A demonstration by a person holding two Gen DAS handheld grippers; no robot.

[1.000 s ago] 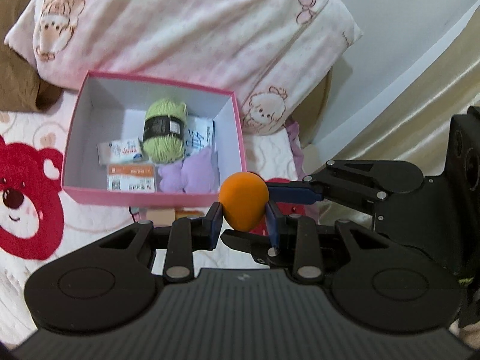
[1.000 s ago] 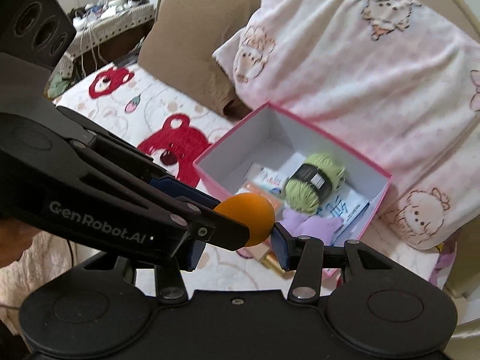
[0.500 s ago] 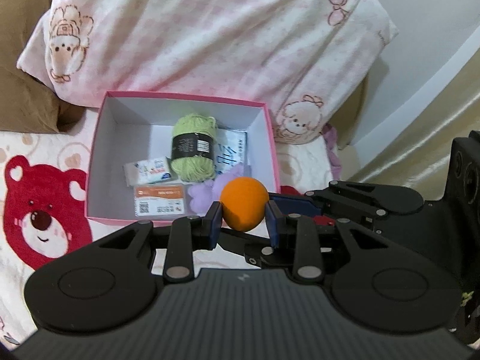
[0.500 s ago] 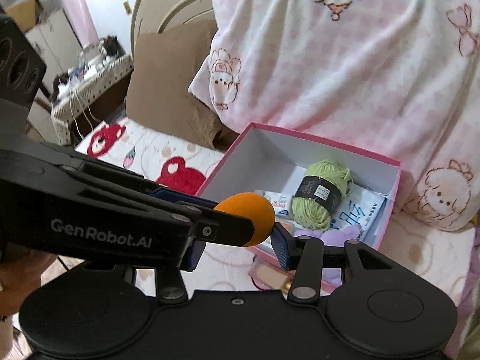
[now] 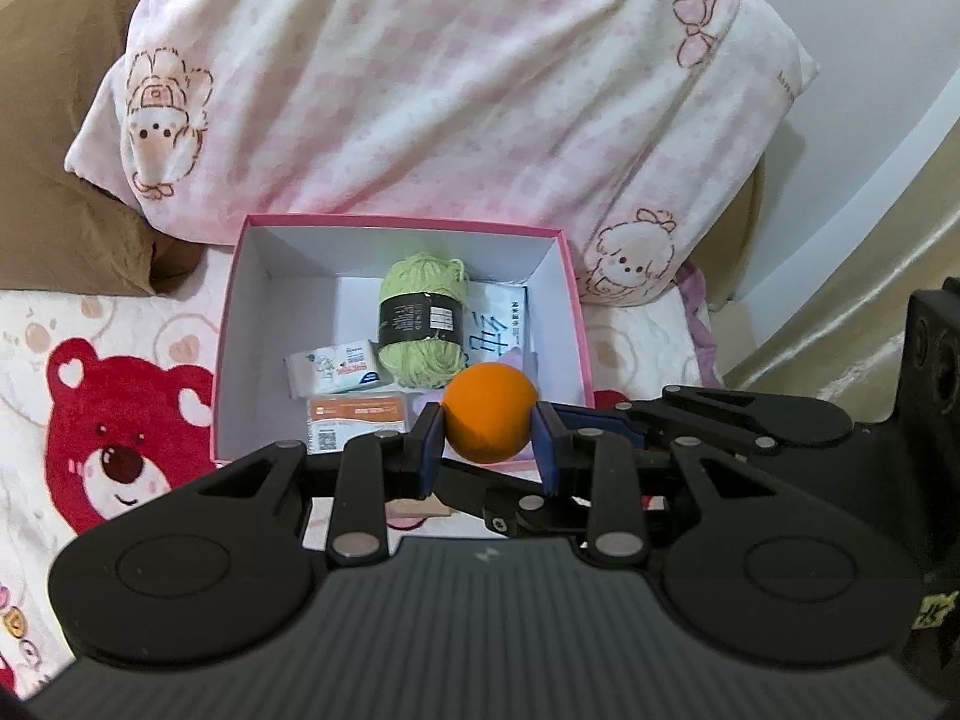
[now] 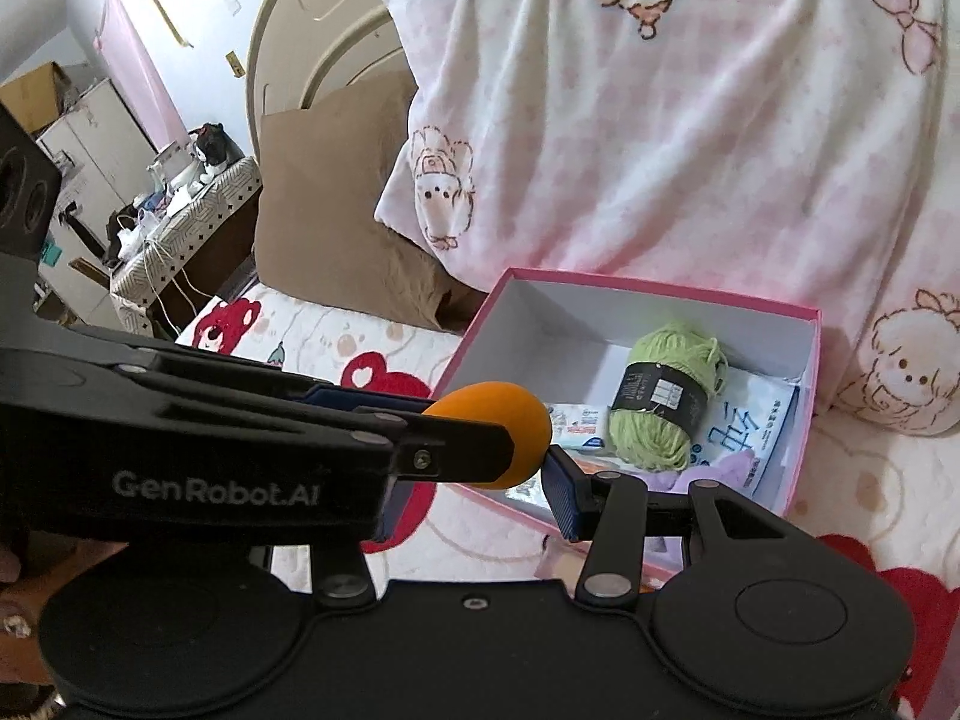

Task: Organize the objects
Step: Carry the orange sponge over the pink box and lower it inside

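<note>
A pink box (image 5: pixel 576 324) with a white inside sits open on the bed, its far wall against a pink checked pillow (image 5: pixel 456 90). In the box, a skein of green yarn (image 5: pixel 423 318) with a black band lies toward the 12 o'clock side. At its 3 o'clock is a white packet with blue characters (image 5: pixel 498 327), partly under it. At the yarn's 8 o'clock lies a small white tissue pack (image 5: pixel 333 367), and in front of that an orange-topped card packet (image 5: pixel 357 420) against the near wall. A bit of lilac cloth (image 6: pixel 720 471) shows near the 5 o'clock corner.

The left tool (image 5: pixel 489 441) is clamped on an orange ball (image 5: pixel 489 411), a blue pad pressed to each side, held above the box's near wall around its 5 o'clock corner. The right tool (image 6: pixel 474 495) sits just beside it; its blue pads stand apart, one by the ball's edge, but I cannot tell whether they touch it. The bedspread (image 5: pixel 108 420) around the box bears red bears.
</note>
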